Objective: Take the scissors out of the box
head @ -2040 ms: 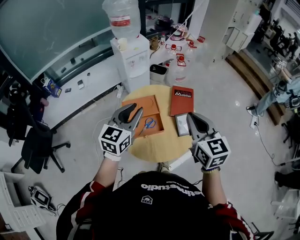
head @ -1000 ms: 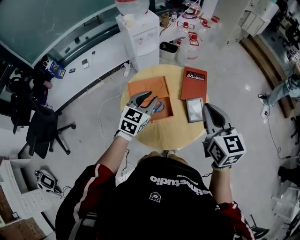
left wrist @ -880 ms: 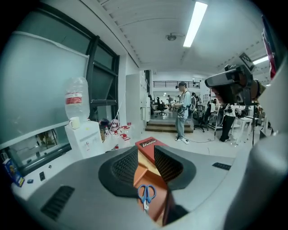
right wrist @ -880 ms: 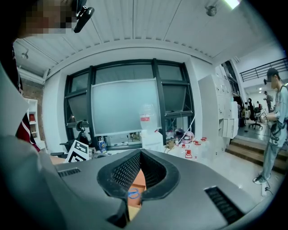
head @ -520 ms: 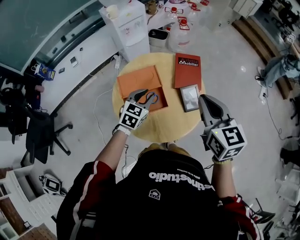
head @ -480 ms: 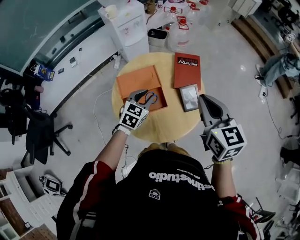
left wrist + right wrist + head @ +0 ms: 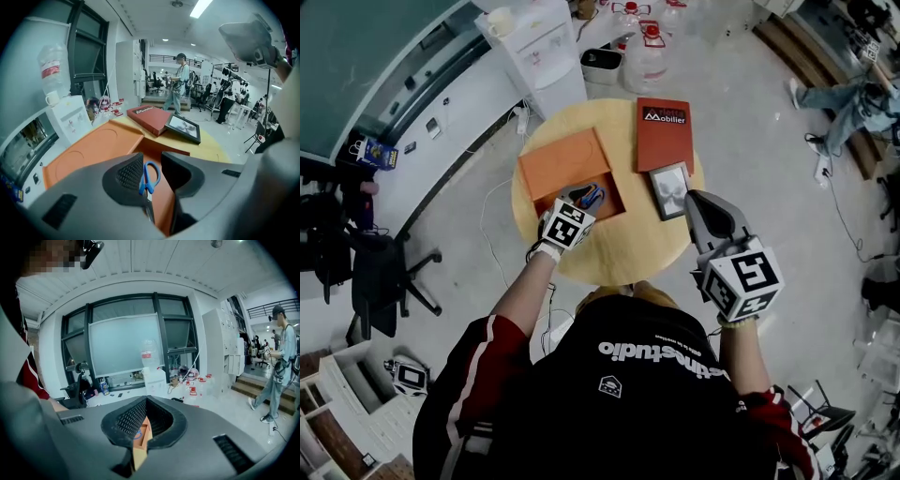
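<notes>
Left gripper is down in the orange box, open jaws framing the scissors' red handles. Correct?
Only the colour is wrong: the left gripper view shows the left gripper down in the orange box, open jaws framing the scissors' blue handles.

Round wooden table [image 7: 628,253], orange box [image 7: 562,159], red book [image 7: 664,133], framed picture [image 7: 671,189]

One round wooden table [image 7: 619,258] carries one open orange box [image 7: 565,161], one pair of blue-handled scissors [image 7: 592,195], one red book [image 7: 664,136] and one black-framed picture [image 7: 670,190]. Two grey grippers: left gripper [image 7: 578,198], right gripper [image 7: 699,200].
</notes>
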The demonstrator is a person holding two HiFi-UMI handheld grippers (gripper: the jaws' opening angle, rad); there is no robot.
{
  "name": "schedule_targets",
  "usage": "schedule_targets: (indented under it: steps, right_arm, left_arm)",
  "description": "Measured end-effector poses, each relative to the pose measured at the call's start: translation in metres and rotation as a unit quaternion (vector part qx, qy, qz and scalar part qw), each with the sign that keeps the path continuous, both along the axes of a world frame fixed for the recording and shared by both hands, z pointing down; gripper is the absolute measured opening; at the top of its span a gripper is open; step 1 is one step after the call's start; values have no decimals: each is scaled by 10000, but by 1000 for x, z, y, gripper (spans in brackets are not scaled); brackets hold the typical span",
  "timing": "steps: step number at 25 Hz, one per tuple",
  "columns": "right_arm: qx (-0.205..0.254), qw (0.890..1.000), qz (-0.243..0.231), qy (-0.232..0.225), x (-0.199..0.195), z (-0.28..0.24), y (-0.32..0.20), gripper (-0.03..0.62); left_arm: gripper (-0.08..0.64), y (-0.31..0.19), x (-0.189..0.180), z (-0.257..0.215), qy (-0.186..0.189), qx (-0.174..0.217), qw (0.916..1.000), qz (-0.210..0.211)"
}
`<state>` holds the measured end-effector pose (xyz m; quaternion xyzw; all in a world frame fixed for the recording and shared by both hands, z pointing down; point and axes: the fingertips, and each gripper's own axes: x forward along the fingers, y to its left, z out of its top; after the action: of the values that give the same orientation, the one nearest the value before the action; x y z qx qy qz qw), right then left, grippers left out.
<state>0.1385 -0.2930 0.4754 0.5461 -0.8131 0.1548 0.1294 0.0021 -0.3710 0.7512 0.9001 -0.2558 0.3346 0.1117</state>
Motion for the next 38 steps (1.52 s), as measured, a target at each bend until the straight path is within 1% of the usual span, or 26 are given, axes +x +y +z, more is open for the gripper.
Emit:
schedule_targets:
  steps: [7, 12, 16, 22, 25, 29, 30, 32, 35, 38]
  right_arm:
    - [-81, 10000, -6, 42, 8, 8, -6, 28]
    - [-96, 9999, -7, 54, 14, 11, -14, 28]
    - [-140, 9999, -16, 68, 16, 14, -20, 28]
    - [-192, 9998, -11, 110, 25, 18, -17, 28]
    - [-194, 9998, -6, 100, 28, 20, -17, 28]
    - [-204, 9997, -12, 110, 32, 20, -17, 28]
    - [-205, 9997, -30, 110, 32, 19, -18, 28]
    - [-214, 9997, -51, 100, 31, 18, -18, 28]
    - [-230, 9996, -82, 121, 31, 17, -15, 28]
    - [-243, 9994, -174, 151, 23, 16, -12, 28]
  left_arm:
    - [133, -6, 2, 40, -418, -359, 9985, 40]
    - [133, -5, 7, 57, -742, -494, 9958, 208]
    - [133, -13, 11, 69, -824, -582, 9947, 219]
    - [133, -10, 12, 84, -1043, -903, 9903, 190]
    - [130, -6, 14, 82, -1089, -1066, 9881, 209]
    - [117, -9, 9, 89, -1139, -1066, 9877, 86]
    - [94, -10, 8, 90, -1157, -1066, 9875, 61]
    - [92, -10, 8, 90, -1181, -1058, 9873, 51]
    - [91, -9, 12, 85, -1173, -929, 9887, 60]
    - [89, -6, 8, 79, -1162, -886, 9892, 69]
